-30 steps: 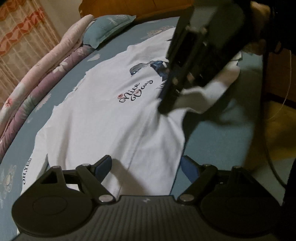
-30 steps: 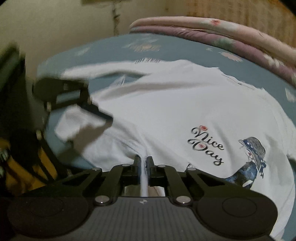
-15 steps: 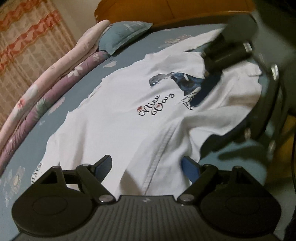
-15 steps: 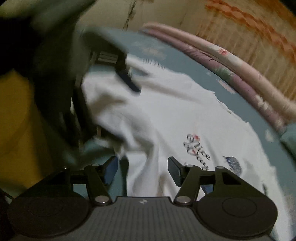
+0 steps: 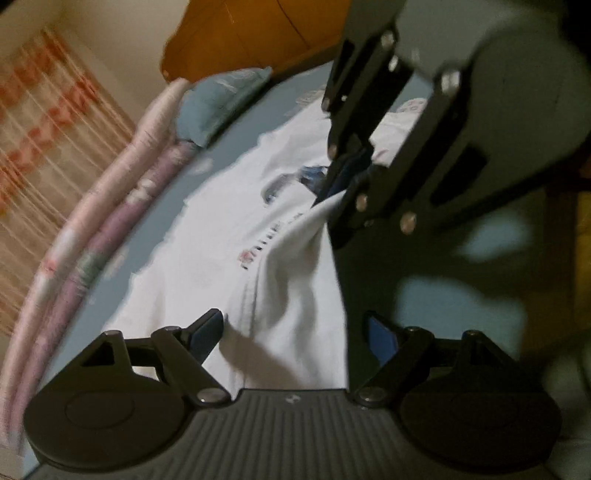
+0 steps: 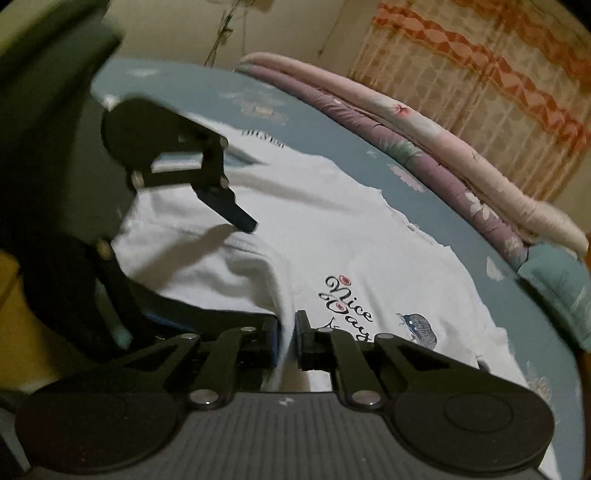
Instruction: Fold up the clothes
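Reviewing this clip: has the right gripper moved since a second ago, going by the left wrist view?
Yes. The right gripper, closing on a ridge of the white T-shirt, now sits lower and nearer the camera, covering the shirt's print, whereas before it stood up near the orange headboard.

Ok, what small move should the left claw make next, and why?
Probably close it on the white T-shirt: its edge lies between the open left claw, while the right claw is closing on a fold of fabric.

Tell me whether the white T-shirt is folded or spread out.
Mostly spread: the white T-shirt lies print-up on the bed, one edge pinched up by the right gripper.
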### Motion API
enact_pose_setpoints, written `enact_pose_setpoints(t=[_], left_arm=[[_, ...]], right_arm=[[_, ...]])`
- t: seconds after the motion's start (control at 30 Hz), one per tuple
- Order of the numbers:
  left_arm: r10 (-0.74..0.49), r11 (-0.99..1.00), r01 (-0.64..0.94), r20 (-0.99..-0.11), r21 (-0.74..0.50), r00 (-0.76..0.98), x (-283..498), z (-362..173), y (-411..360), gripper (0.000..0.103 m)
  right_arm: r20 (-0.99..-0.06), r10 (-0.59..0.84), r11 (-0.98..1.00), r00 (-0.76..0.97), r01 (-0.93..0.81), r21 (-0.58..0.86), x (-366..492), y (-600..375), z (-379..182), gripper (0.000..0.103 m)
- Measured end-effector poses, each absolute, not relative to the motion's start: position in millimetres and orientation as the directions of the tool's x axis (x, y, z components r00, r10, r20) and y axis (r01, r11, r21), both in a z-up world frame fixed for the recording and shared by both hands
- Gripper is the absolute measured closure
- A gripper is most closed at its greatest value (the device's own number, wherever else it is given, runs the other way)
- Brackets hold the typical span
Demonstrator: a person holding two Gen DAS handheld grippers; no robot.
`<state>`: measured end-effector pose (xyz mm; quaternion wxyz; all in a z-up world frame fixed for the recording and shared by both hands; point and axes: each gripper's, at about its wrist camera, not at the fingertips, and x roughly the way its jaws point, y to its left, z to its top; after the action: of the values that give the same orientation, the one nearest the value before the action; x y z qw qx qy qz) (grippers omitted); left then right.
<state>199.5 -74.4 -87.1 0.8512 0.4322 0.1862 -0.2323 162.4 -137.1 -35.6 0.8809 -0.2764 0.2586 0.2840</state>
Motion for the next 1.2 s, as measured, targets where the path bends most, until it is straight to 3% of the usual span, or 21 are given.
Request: enact_pose_setpoints(t=[0.1, 0.13, 0.2, 0.23, 0.27, 0.5, 0.67, 0.8, 0.83, 0.87, 0.93, 0.97, 1.03, 1.2], left_arm=[[-0.149, 0.488, 0.444, -0.429, 0.752, 0.891, 197, -95, -71, 0.02], [-0.139, 0.494, 0.437, -0.427, 0.752, 0.893, 195, -94, -68, 0.02], [-0.129, 0.513, 0.43, -0.428, 0.743, 0.894, 193, -92, -62, 0.02], [-0.133, 0.529, 0.433, -0.432, 0.73, 0.892, 192, -89, -60, 0.02], [-0.137, 0.542, 0.432, -0.432, 0.72, 0.892, 191, -86, -60, 0.02], [-0.139, 0.573, 0.425, -0.429, 0.7, 0.893, 189, -79, -60, 0.02], [-0.045, 0.52, 0.403, -0.447, 0.753, 0.894, 178, -98, -43, 0.019], [-0.033, 0.483, 0.373, -0.409, 0.792, 0.912, 172, -102, -36, 0.019], [-0.038, 0.471, 0.373, -0.404, 0.799, 0.914, 170, -100, -38, 0.024], [-0.044, 0.46, 0.373, -0.399, 0.806, 0.916, 169, -98, -39, 0.03], [-0.066, 0.453, 0.412, -0.43, 0.791, 0.9, 165, -91, -43, 0.071], [-0.077, 0.461, 0.442, -0.461, 0.77, 0.884, 166, -86, -43, 0.08], [-0.104, 0.477, 0.502, -0.521, 0.722, 0.847, 166, -77, -43, 0.094], [-0.18, 0.52, 0.604, -0.614, 0.604, 0.769, 156, -52, -32, 0.102]], right_arm=[[-0.602, 0.369, 0.683, 0.708, -0.646, -0.342, 157, -142, -35, 0.091], [-0.598, 0.373, 0.682, 0.709, -0.647, -0.342, 155, -143, -35, 0.085], [-0.588, 0.37, 0.677, 0.72, -0.642, -0.36, 151, -144, -37, 0.059], [-0.575, 0.35, 0.669, 0.74, -0.627, -0.399, 147, -140, -44, 0.039], [-0.563, 0.334, 0.657, 0.756, -0.615, -0.436, 144, -136, -51, 0.032], [-0.413, 0.182, 0.514, 0.892, -0.444, -0.734, 133, -103, -104, 0.033], [-0.333, 0.074, 0.512, 0.94, -0.323, -0.796, 141, -119, -103, 0.033], [-0.315, 0.067, 0.506, 0.947, -0.304, -0.807, 142, -127, -96, 0.033], [-0.318, 0.076, 0.503, 0.945, -0.312, -0.806, 141, -128, -94, 0.043], [-0.327, 0.088, 0.505, 0.941, -0.325, -0.799, 141, -128, -91, 0.064], [-0.365, 0.118, 0.521, 0.923, -0.371, -0.769, 141, -131, -80, 0.089], [-0.39, 0.13, 0.521, 0.912, -0.398, -0.755, 141, -133, -74, 0.096], [-0.439, 0.154, 0.521, 0.885, -0.45, -0.726, 141, -137, -62, 0.098], [-0.561, 0.203, 0.501, 0.803, -0.577, -0.645, 141, -147, -32, 0.099]])
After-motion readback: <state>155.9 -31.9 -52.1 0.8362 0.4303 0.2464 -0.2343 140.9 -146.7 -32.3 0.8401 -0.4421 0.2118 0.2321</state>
